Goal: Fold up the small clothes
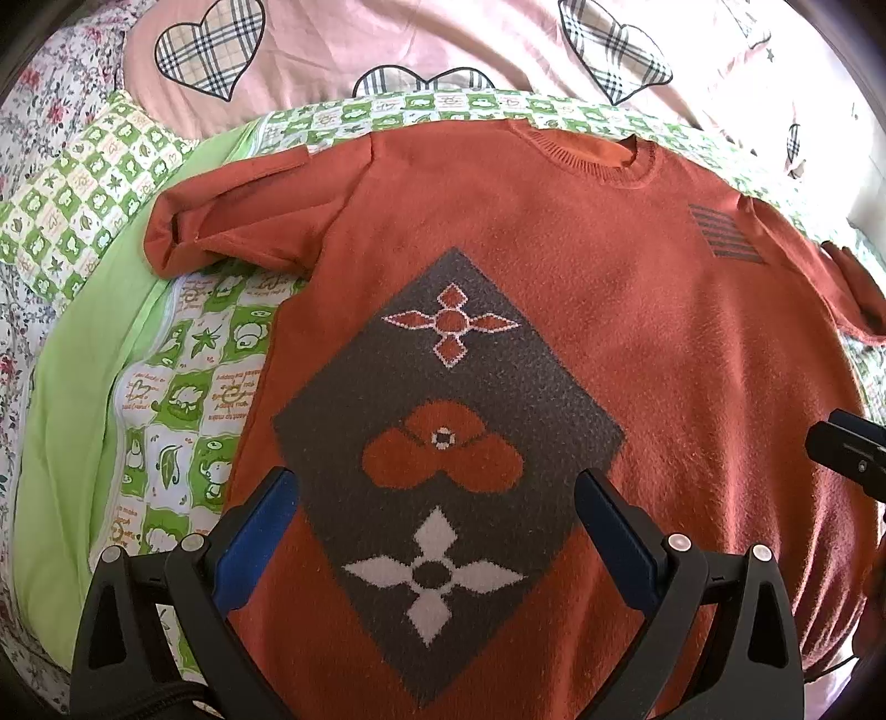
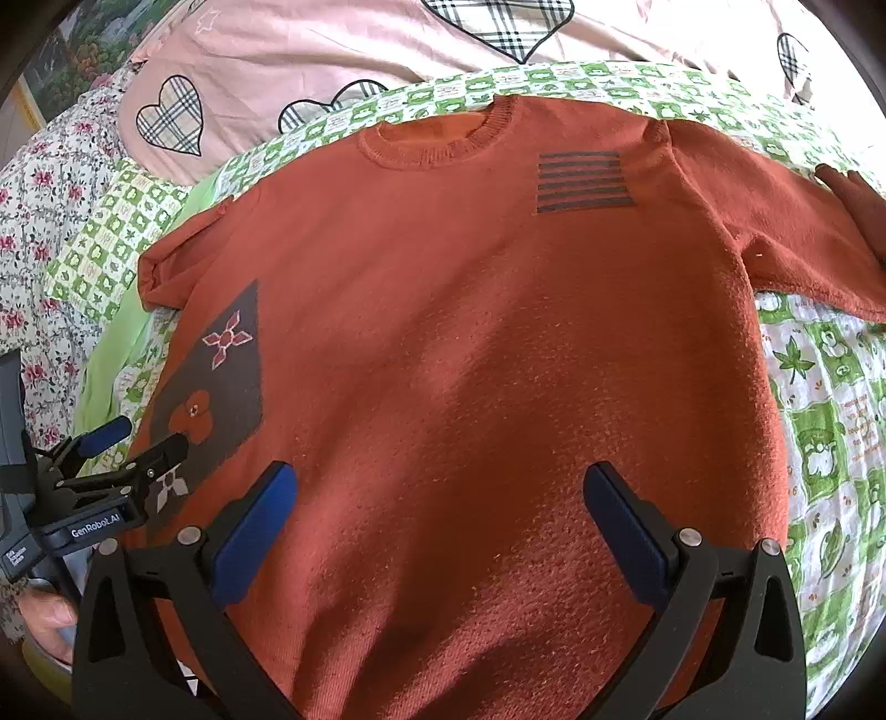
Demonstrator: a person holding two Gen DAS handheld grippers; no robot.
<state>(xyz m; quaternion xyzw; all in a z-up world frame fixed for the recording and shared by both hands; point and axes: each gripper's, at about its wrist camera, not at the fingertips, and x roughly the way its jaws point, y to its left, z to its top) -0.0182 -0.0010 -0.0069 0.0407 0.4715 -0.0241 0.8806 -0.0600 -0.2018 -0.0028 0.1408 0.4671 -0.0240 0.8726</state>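
An orange sweater [image 1: 581, 310] lies flat and face up on the bed, on top of a green and white checked blanket [image 1: 188, 387]. Its neck hole points to the far edge of the bed, where a pink cover with checked hearts [image 1: 343, 50] lies. Its bottom edge is at the near edge. On its front there is a big gray diamond with flowers [image 1: 443, 454], and up near one shoulder a little patch of gray stripes [image 2: 584, 181]. One sleeve [image 1: 221, 221] is bunched up toward the left edge of the bed. The other sleeve [image 2: 786, 221] reaches out toward the right edge.

The left tongs [image 1: 437, 509] are spread wide open. They hang over the gray diamond near the bottom of the sweater and hold nothing. I cannot tell if the tips touch the cloth.

The right tongs [image 2: 440, 509] are spread wide open too, over the plain orange part near the bottom edge, and are empty as well. A hand [image 2: 47, 615] shows at the near left, below the left tongs.
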